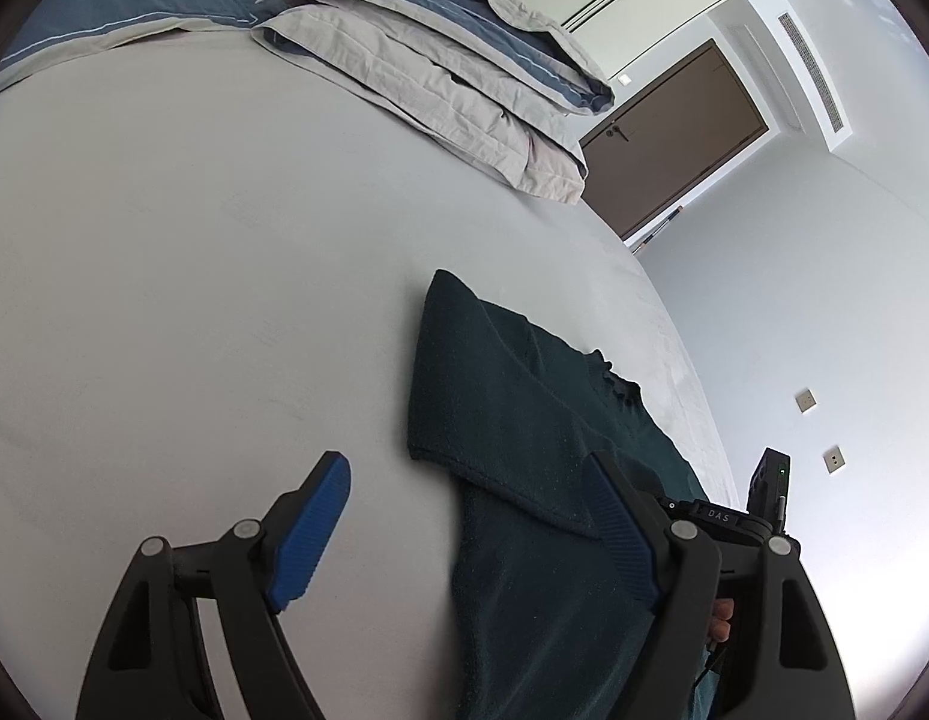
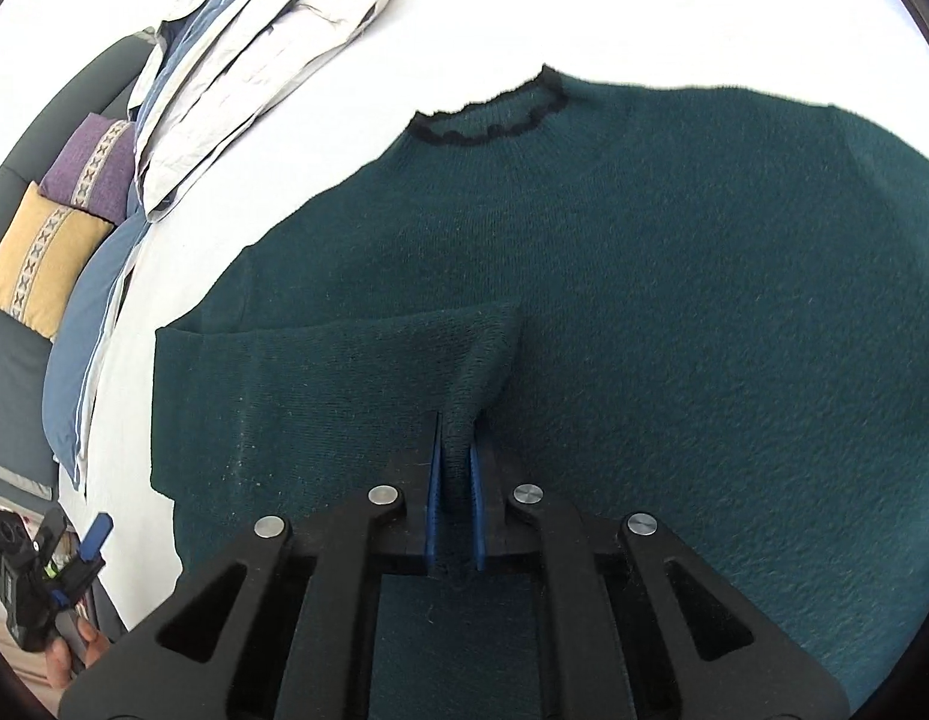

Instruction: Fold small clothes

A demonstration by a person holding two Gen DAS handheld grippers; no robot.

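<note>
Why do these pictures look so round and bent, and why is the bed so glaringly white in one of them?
Both views come through a fisheye lens, hence the dark round border. Left wrist view: the door and wall bend, the light is even and the bed sheet reads soft grey. Right wrist view: the sheet is blown out to pure white, while the green sweater stays sharp enough to show its knit.

Pale grey-sheeted bed (image 1: pixel 194 270), bearing dark green knitted sweater (image 2: pixel 674 276), folded grey-and-blue duvet (image 1: pixel 440 66), blue pillow (image 2: pixel 80 348).

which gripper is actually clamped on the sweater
The right gripper: it pinches a fold of the green sweater. The left gripper stands open, gripping nothing.
</note>
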